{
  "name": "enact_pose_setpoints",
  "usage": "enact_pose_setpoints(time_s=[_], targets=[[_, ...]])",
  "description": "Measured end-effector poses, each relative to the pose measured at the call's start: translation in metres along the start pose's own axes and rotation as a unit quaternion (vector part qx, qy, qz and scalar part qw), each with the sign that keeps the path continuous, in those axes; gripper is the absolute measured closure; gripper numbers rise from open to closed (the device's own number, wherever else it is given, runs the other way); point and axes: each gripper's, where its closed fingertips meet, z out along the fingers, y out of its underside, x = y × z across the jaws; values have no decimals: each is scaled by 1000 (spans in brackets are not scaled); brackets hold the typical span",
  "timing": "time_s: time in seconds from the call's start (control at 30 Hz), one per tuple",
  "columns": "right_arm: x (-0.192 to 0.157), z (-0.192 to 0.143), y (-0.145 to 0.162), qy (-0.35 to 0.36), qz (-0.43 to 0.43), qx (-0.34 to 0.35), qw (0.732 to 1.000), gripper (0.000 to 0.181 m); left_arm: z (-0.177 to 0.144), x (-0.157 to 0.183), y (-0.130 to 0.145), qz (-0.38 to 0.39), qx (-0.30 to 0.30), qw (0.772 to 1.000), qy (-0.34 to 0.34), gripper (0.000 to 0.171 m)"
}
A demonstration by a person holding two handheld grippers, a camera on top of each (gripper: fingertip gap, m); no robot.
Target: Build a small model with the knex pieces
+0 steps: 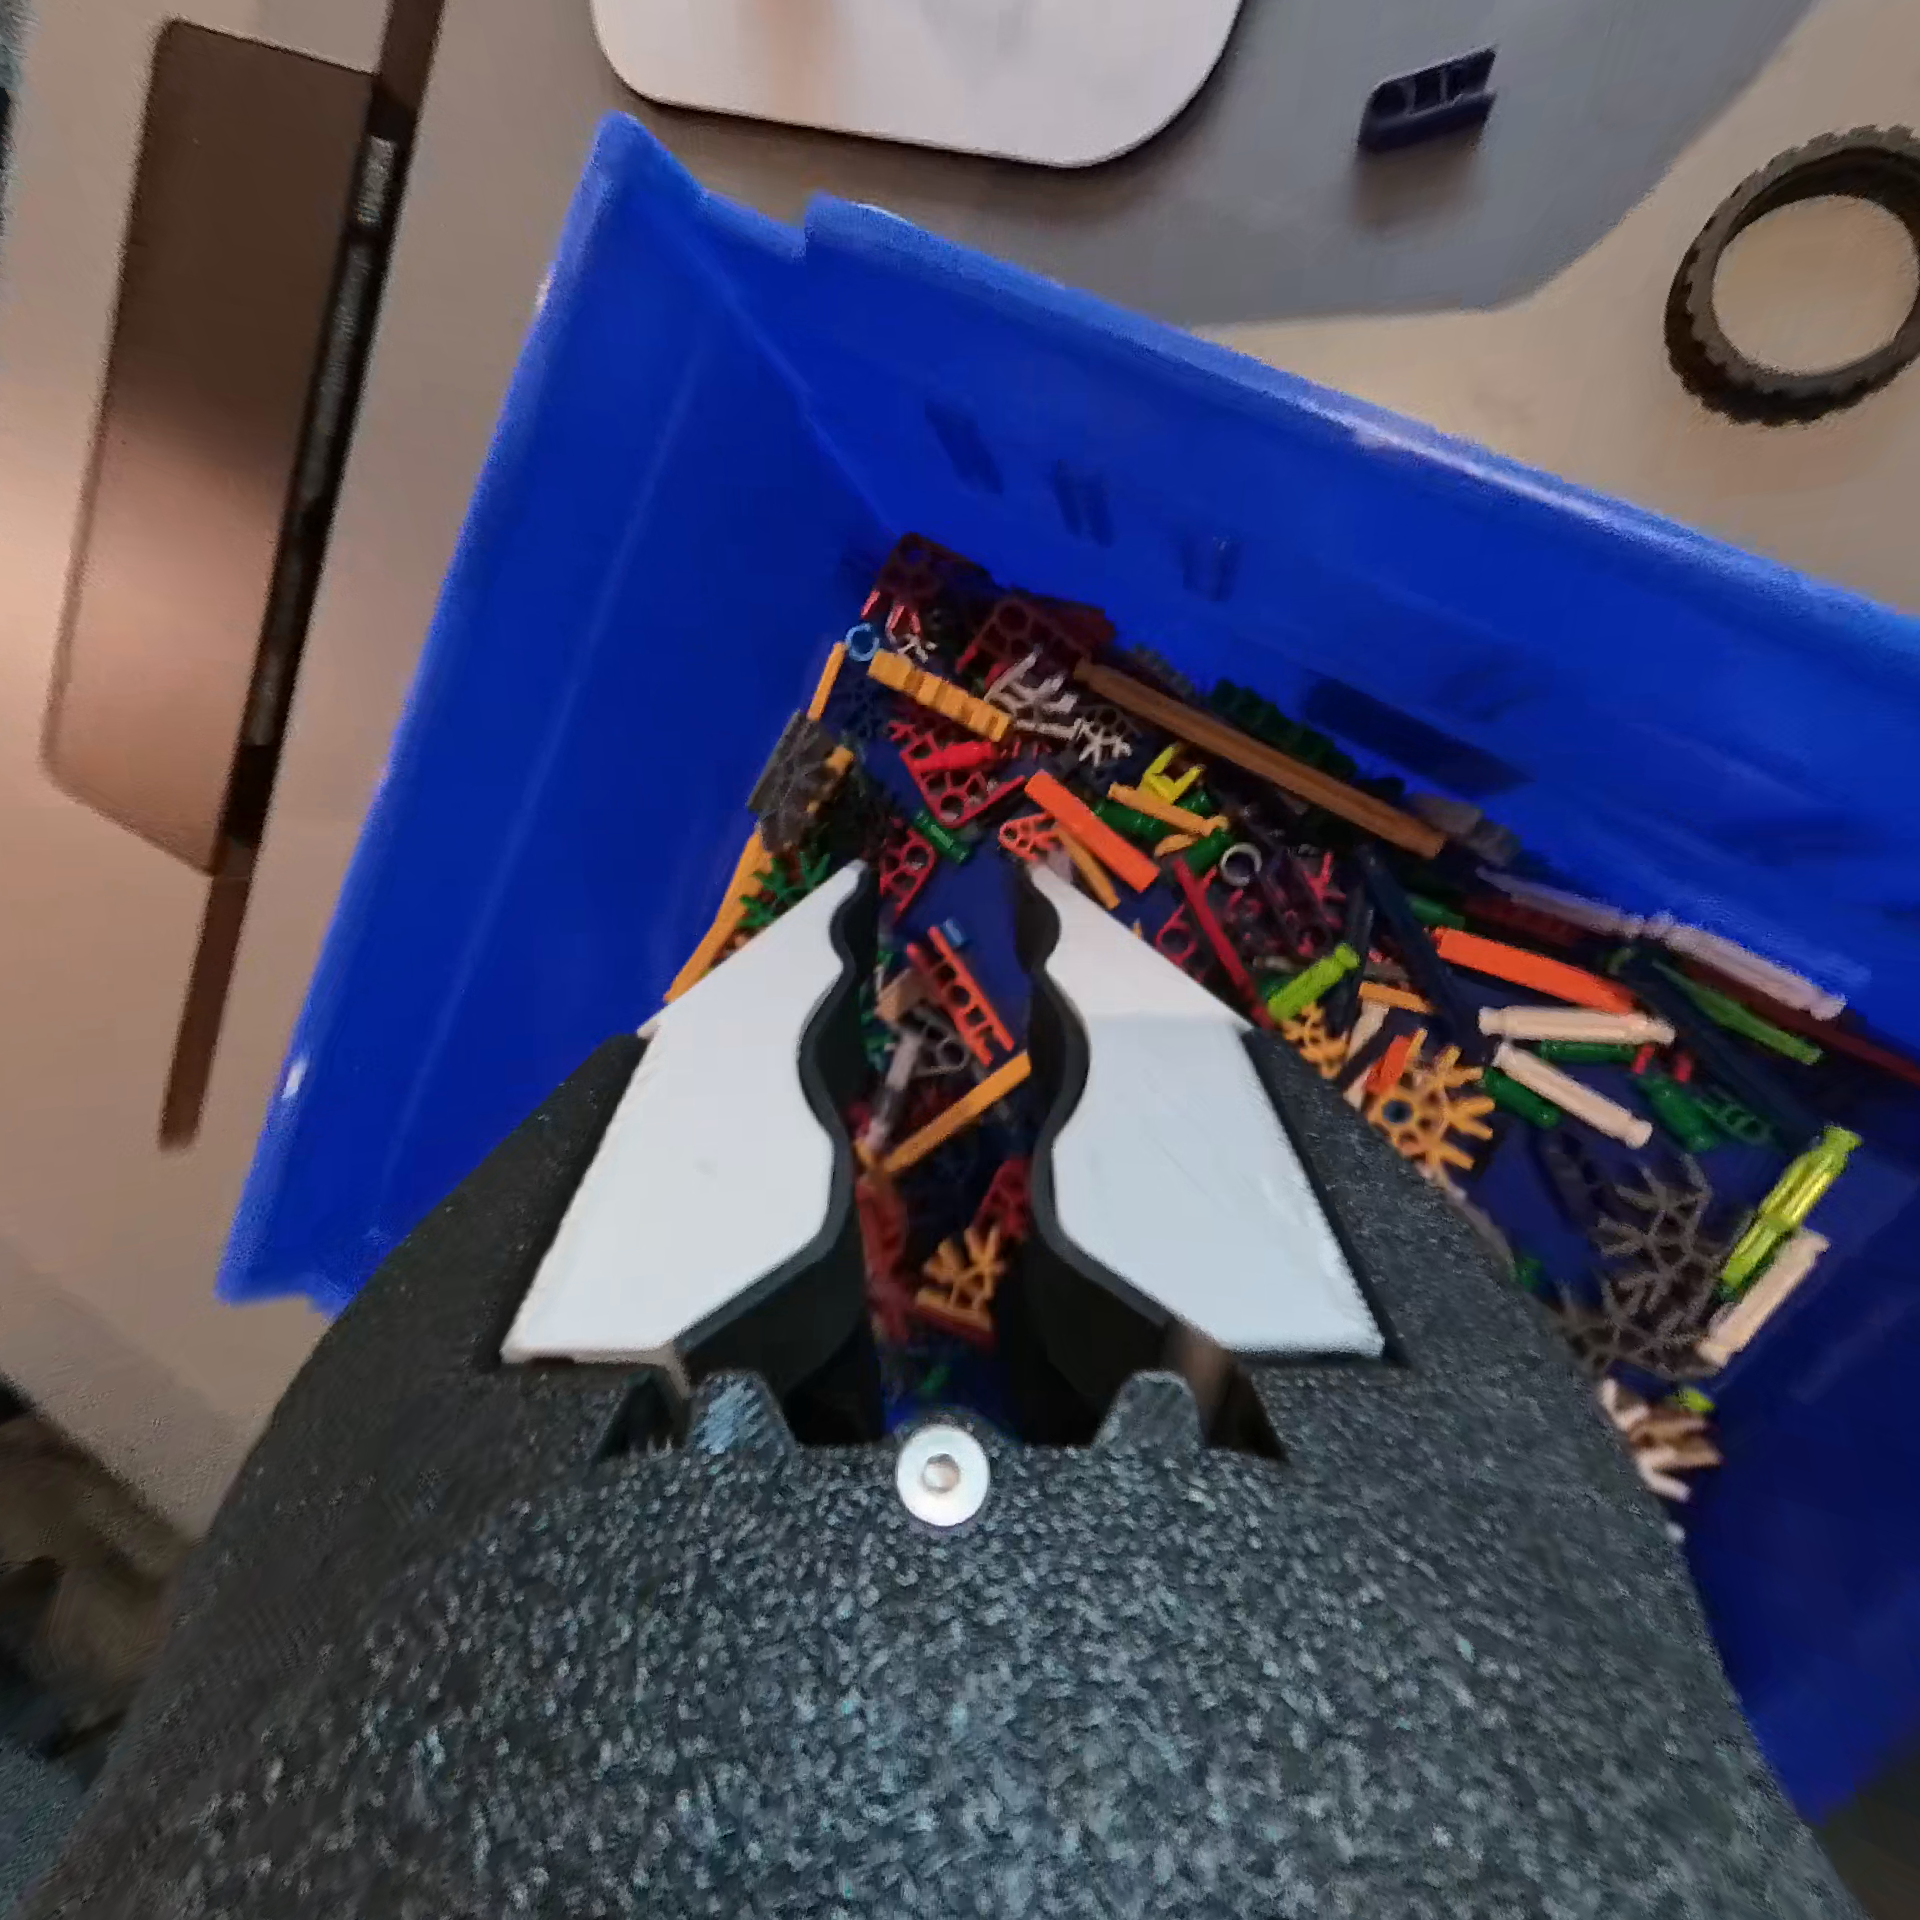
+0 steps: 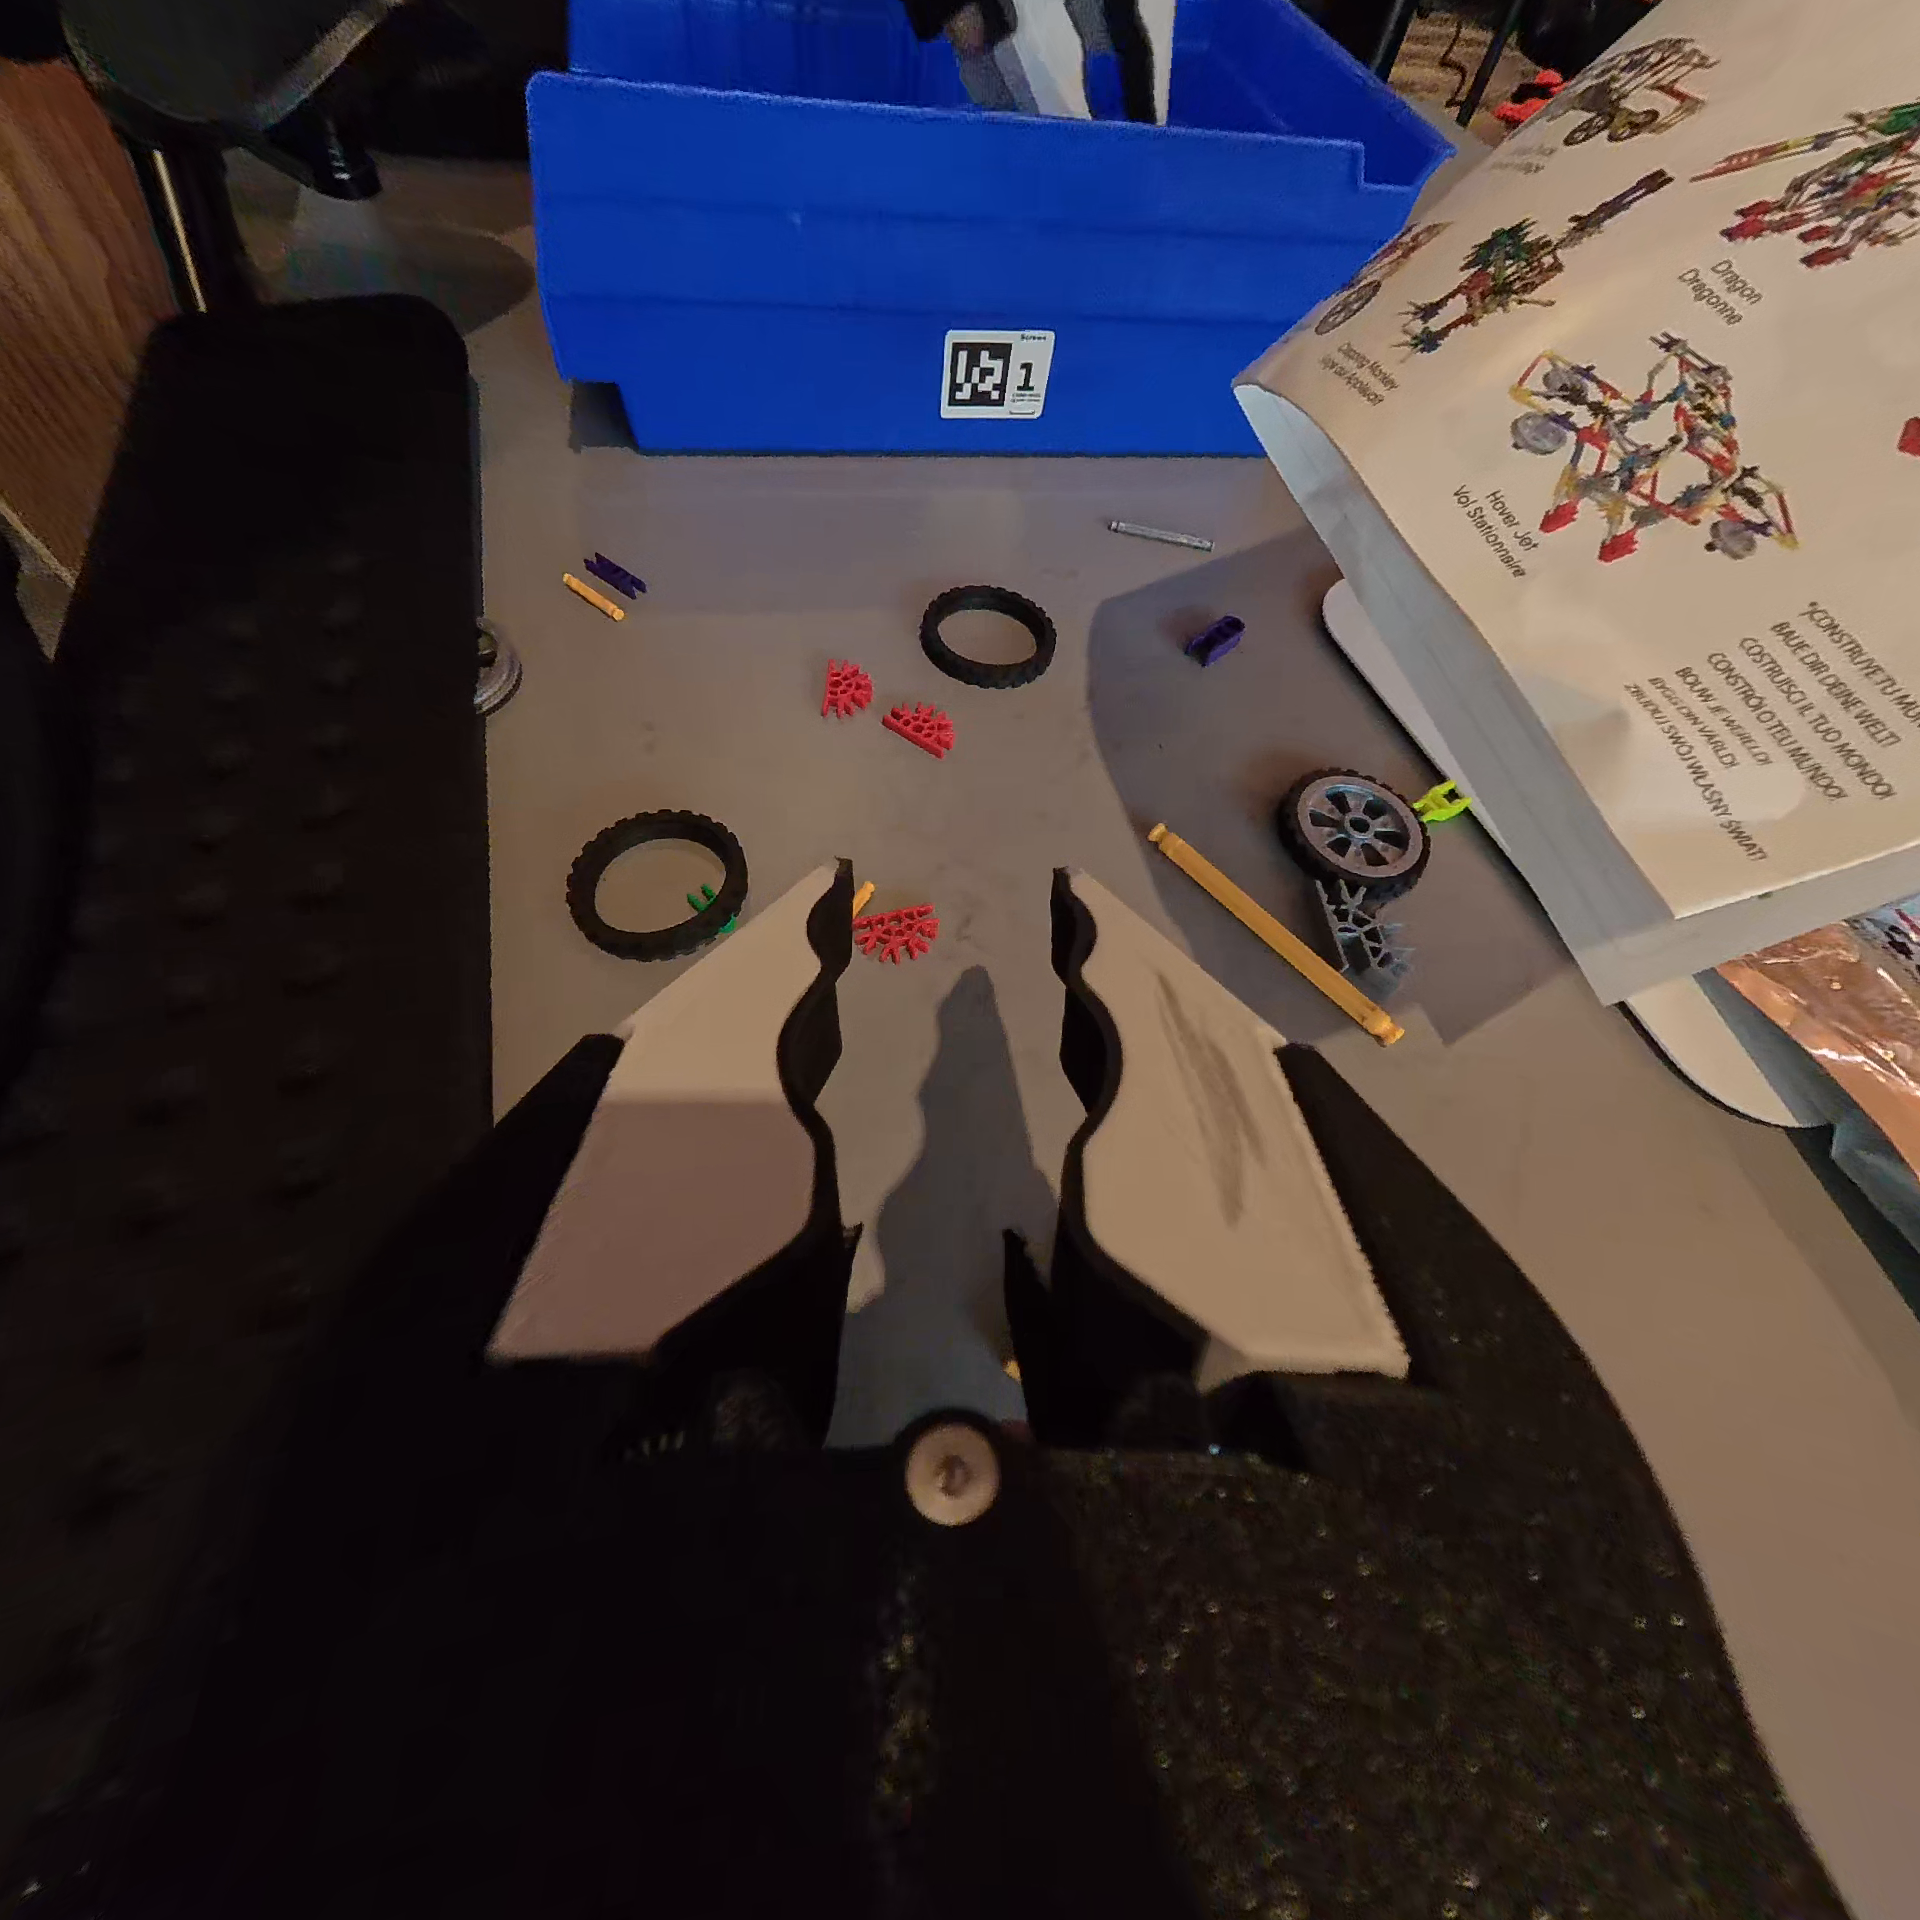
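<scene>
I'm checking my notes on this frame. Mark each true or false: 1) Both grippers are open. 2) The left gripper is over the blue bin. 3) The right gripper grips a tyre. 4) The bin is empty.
1) True: the left gripper and right gripper are both open.
2) True: it hangs over the blue bin.
3) False: it holds nothing; the nearest tyre lies apart on the table.
4) False: it holds many coloured building pieces.

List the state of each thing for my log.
Left claw: open, empty, above the parts in the bin.
Right claw: open, empty, above the table.
Blue plastic bin: uncovered.
Grey-hubbed wheel: tyre fitted.
Two black rubber tyres: loose, flat.
Paper instruction booklet: propped.
</scene>
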Motion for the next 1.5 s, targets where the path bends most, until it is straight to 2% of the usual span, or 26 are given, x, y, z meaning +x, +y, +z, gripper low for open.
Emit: enact_pose_setpoints(time_s=[0.27, 0.53, 0.77, 0.87, 1.07, 1.17, 1.3, 1.5], targets=[[0, 1, 1, -2, 0, 3, 1000, 144, 47, -2, 2, -40, -30, 998, 49, 148], [-2, -1, 2, -5, -7, 2, 1000, 144, 59, 2, -4, -66, -18, 995, 75, 151], [-2, -4, 1, -2, -11, 7, 1000, 144, 58, -1, -4, -60, -12, 997, 53, 153], [0, -6, 0, 2, -12, 8, 1000, 144, 44, -8, -9, -33, 2, 999, 10, 153], [7, -17, -9, 26, -21, 21, 999, 144, -11, -11, -24, 38, 15, 995, -86, 153], [15, -34, -17, 56, -22, 36, 998, 144, -40, 1, -35, 30, 38, 995, -92, 153], [17, -58, -24, 75, -17, 63, 995, 144, -54, 25, -46, 24, 69, 995, -70, 152], [2, -64, -27, 77, -30, 70, 994, 144, -73, 52, -63, 82, 144, 980, -109, 153]])
